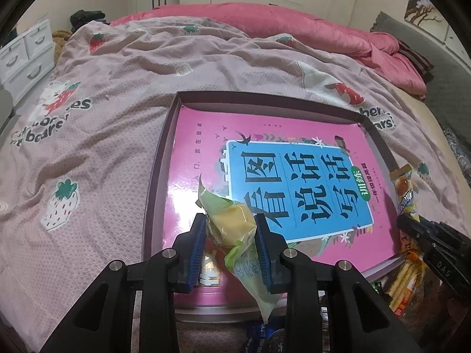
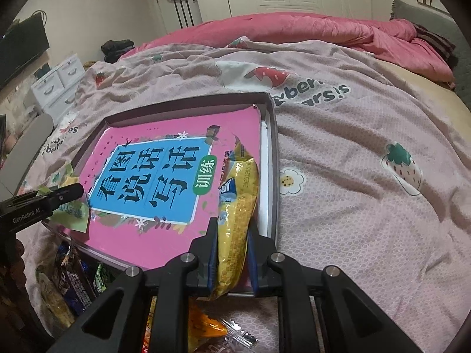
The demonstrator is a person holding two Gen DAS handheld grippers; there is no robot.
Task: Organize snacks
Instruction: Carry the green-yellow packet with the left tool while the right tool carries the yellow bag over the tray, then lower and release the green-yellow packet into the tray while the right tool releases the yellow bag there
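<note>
Lowering both snacks flat matters here: left gripper (image 1: 229, 235) clamped on the green-wrapped pastry (image 1: 232, 226) over the box's (image 1: 164, 158) near-left corner, right gripper (image 2: 232, 250) pinching the yellow snack packet (image 2: 237, 206) along its right edge, above the pink book (image 1: 200, 147).

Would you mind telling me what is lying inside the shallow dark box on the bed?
Inside the box, a pink book with a blue title panel covers nearly the whole floor; a white strip shows along one side. Anything beneath the book is hidden.
</note>
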